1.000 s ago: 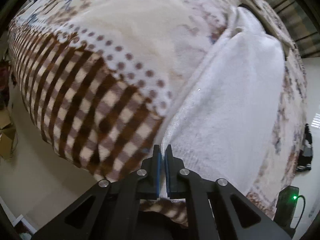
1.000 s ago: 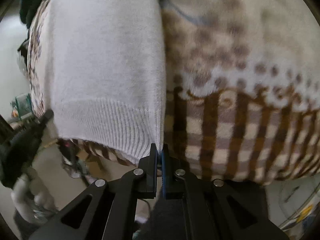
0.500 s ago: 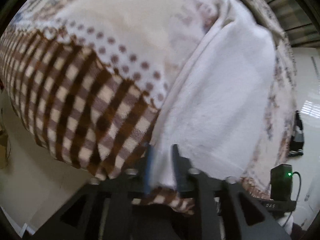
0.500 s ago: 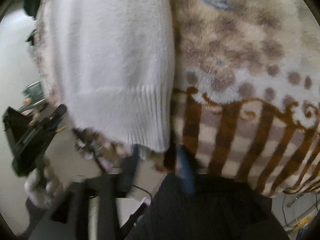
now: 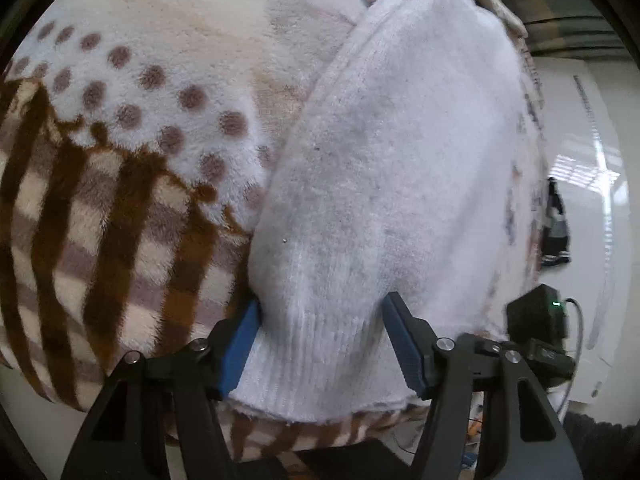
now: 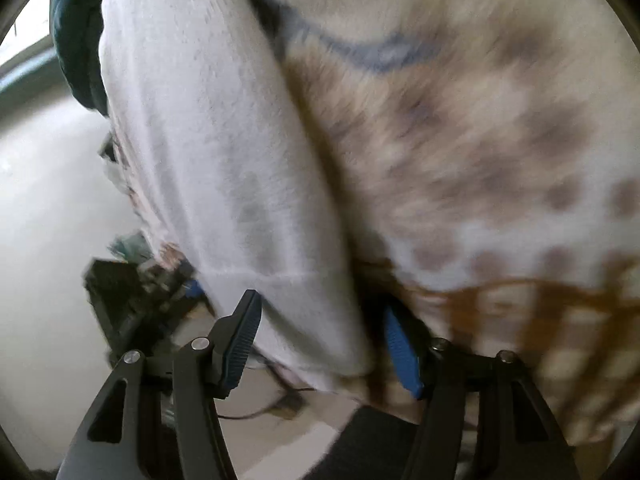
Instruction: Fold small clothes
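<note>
A white knit garment (image 5: 392, 168) lies folded lengthwise on a fleece blanket (image 5: 132, 128), its ribbed hem toward me. My left gripper (image 5: 322, 312) is low over the hem's left corner, its jaws opening; the hem lies between the blue pads (image 5: 240, 344), which no longer pinch it. In the right wrist view the same garment (image 6: 208, 152) runs up the left side. My right gripper (image 6: 320, 320) is over the hem's right corner, jaws opening, with the fabric loose between its fingers (image 6: 240, 332). This view is blurred.
The blanket has brown checks (image 5: 80, 240) near the front edge and brown dots farther in. The front edge drops off to a pale floor (image 6: 40, 240). A black box with a green light (image 5: 538, 314) stands on the floor at right. A dark cloth (image 6: 76, 40) lies beyond the garment.
Both grippers were shut on the hem corners a second ago; both have opened and let go. Both have sunk toward the blanket and tilted down, so the garment fills more of each view.
</note>
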A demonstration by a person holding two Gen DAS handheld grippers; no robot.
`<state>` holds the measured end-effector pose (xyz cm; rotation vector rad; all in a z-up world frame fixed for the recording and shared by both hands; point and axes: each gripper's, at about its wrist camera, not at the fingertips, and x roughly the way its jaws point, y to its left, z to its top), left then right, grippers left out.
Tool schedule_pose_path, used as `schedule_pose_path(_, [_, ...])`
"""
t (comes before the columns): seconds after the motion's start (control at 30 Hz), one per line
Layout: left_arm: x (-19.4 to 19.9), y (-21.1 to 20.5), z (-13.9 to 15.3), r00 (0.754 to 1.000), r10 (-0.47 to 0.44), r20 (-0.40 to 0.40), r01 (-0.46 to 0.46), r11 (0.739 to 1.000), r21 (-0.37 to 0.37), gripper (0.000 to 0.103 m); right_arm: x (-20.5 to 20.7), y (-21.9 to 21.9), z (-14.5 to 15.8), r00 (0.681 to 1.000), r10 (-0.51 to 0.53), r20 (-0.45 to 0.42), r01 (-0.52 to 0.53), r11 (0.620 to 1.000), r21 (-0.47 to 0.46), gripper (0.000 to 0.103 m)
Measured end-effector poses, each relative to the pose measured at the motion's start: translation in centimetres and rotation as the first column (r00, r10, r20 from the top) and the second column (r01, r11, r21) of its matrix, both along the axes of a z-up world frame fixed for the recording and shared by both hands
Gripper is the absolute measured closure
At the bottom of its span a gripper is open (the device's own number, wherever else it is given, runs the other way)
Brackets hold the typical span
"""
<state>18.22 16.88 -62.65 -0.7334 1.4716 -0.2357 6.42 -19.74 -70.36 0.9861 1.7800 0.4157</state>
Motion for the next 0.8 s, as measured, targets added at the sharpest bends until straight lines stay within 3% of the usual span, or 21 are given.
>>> schedule_pose_path(0.03, [-0.4, 0.3, 0.2, 1.0, -0.012, 0.005, 0.012, 1.0, 0.0, 0.067, -0.1, 0.6, -0.1, 1.0, -0.019, -0.003, 0.019, 1.0, 0.02, 0.041])
schedule_pose_path(0.07, [-0.9, 1.0, 0.2, 1.0, -0.027, -0.008, 0.027, 1.0, 0.005, 0.09, -0.3, 1.1, 0.0, 1.0, -0.029, -0.011, 0.03, 0.999, 0.013, 0.046])
schedule_pose_path(0.1, [-1.2, 1.7, 0.4, 1.0, -0.023, -0.009, 0.023, 1.0, -0.013, 0.09, -0.6, 1.5, 0.0, 0.999, -0.047, -0.02, 0.047, 0.999, 0.001, 0.07])
schedule_pose_path(0.13, [-1.4, 2.2, 0.6, 1.0, 0.002, -0.012, -0.003, 0.999, -0.036, 0.09, -0.9, 1.8, 0.1, 0.998, -0.062, -0.032, 0.062, 0.998, 0.006, 0.082])
schedule_pose_path(0.2, [-1.9, 3.3, 0.9, 0.999, 0.027, -0.022, -0.028, 0.997, -0.071, 0.09, -1.1, 2.0, 1.0, 0.995, -0.1, -0.028, 0.1, 0.995, -0.023, 0.083])
schedule_pose_path(0.27, [-2.2, 4.0, 1.7, 1.0, 0.009, -0.026, -0.011, 0.998, -0.057, 0.083, -1.1, 2.3, 1.8, 0.996, -0.082, -0.017, 0.08, 0.994, -0.074, 0.083])
schedule_pose_path(0.33, [-2.5, 4.8, 2.3, 0.999, -0.003, -0.036, 0.002, 0.999, -0.034, 0.075, -1.2, 2.7, 2.2, 0.998, -0.056, -0.026, 0.053, 0.993, -0.104, 0.074])
schedule_pose_path(0.37, [-2.9, 5.7, 2.7, 1.0, -0.002, -0.025, 0.002, 1.0, -0.017, 0.064, -1.2, 2.7, 2.3, 0.998, -0.041, -0.042, 0.036, 0.994, -0.107, 0.068])
schedule_pose_path(0.4, [-3.3, 6.4, 2.9, 1.0, 0.004, -0.016, -0.004, 1.0, -0.007, 0.042, -1.2, 2.5, 2.2, 0.998, -0.023, -0.054, 0.017, 0.993, -0.116, 0.053])
schedule_pose_path(0.43, [-3.6, 7.2, 2.9, 1.0, 0.017, -0.007, -0.017, 1.0, 0.004, 0.035, -1.2, 2.3, 2.2, 0.999, -0.012, -0.053, 0.006, 0.993, -0.118, 0.051])
schedule_pose_path(0.53, [-3.5, 7.6, 0.7, 0.997, 0.061, -0.04, -0.064, 0.995, -0.076, 0.033, -1.3, 2.7, 1.6, 0.999, 0.004, -0.045, -0.009, 0.994, -0.108, 0.051])
schedule_pose_path(0.63, [-2.2, 5.8, -1.2, 0.998, 0.027, -0.055, -0.034, 0.989, -0.144, 0.032, -1.7, 1.3, 0.2, 0.999, -0.016, -0.05, 0.012, 0.996, -0.087, 0.049])
schedule_pose_path(0.8, [-0.9, 3.4, -0.9, 0.999, -0.045, -0.021, 0.043, 0.996, -0.085, 0.032, -2.2, 1.2, -0.4, 0.994, -0.097, -0.052, 0.095, 0.995, -0.034, 0.049])
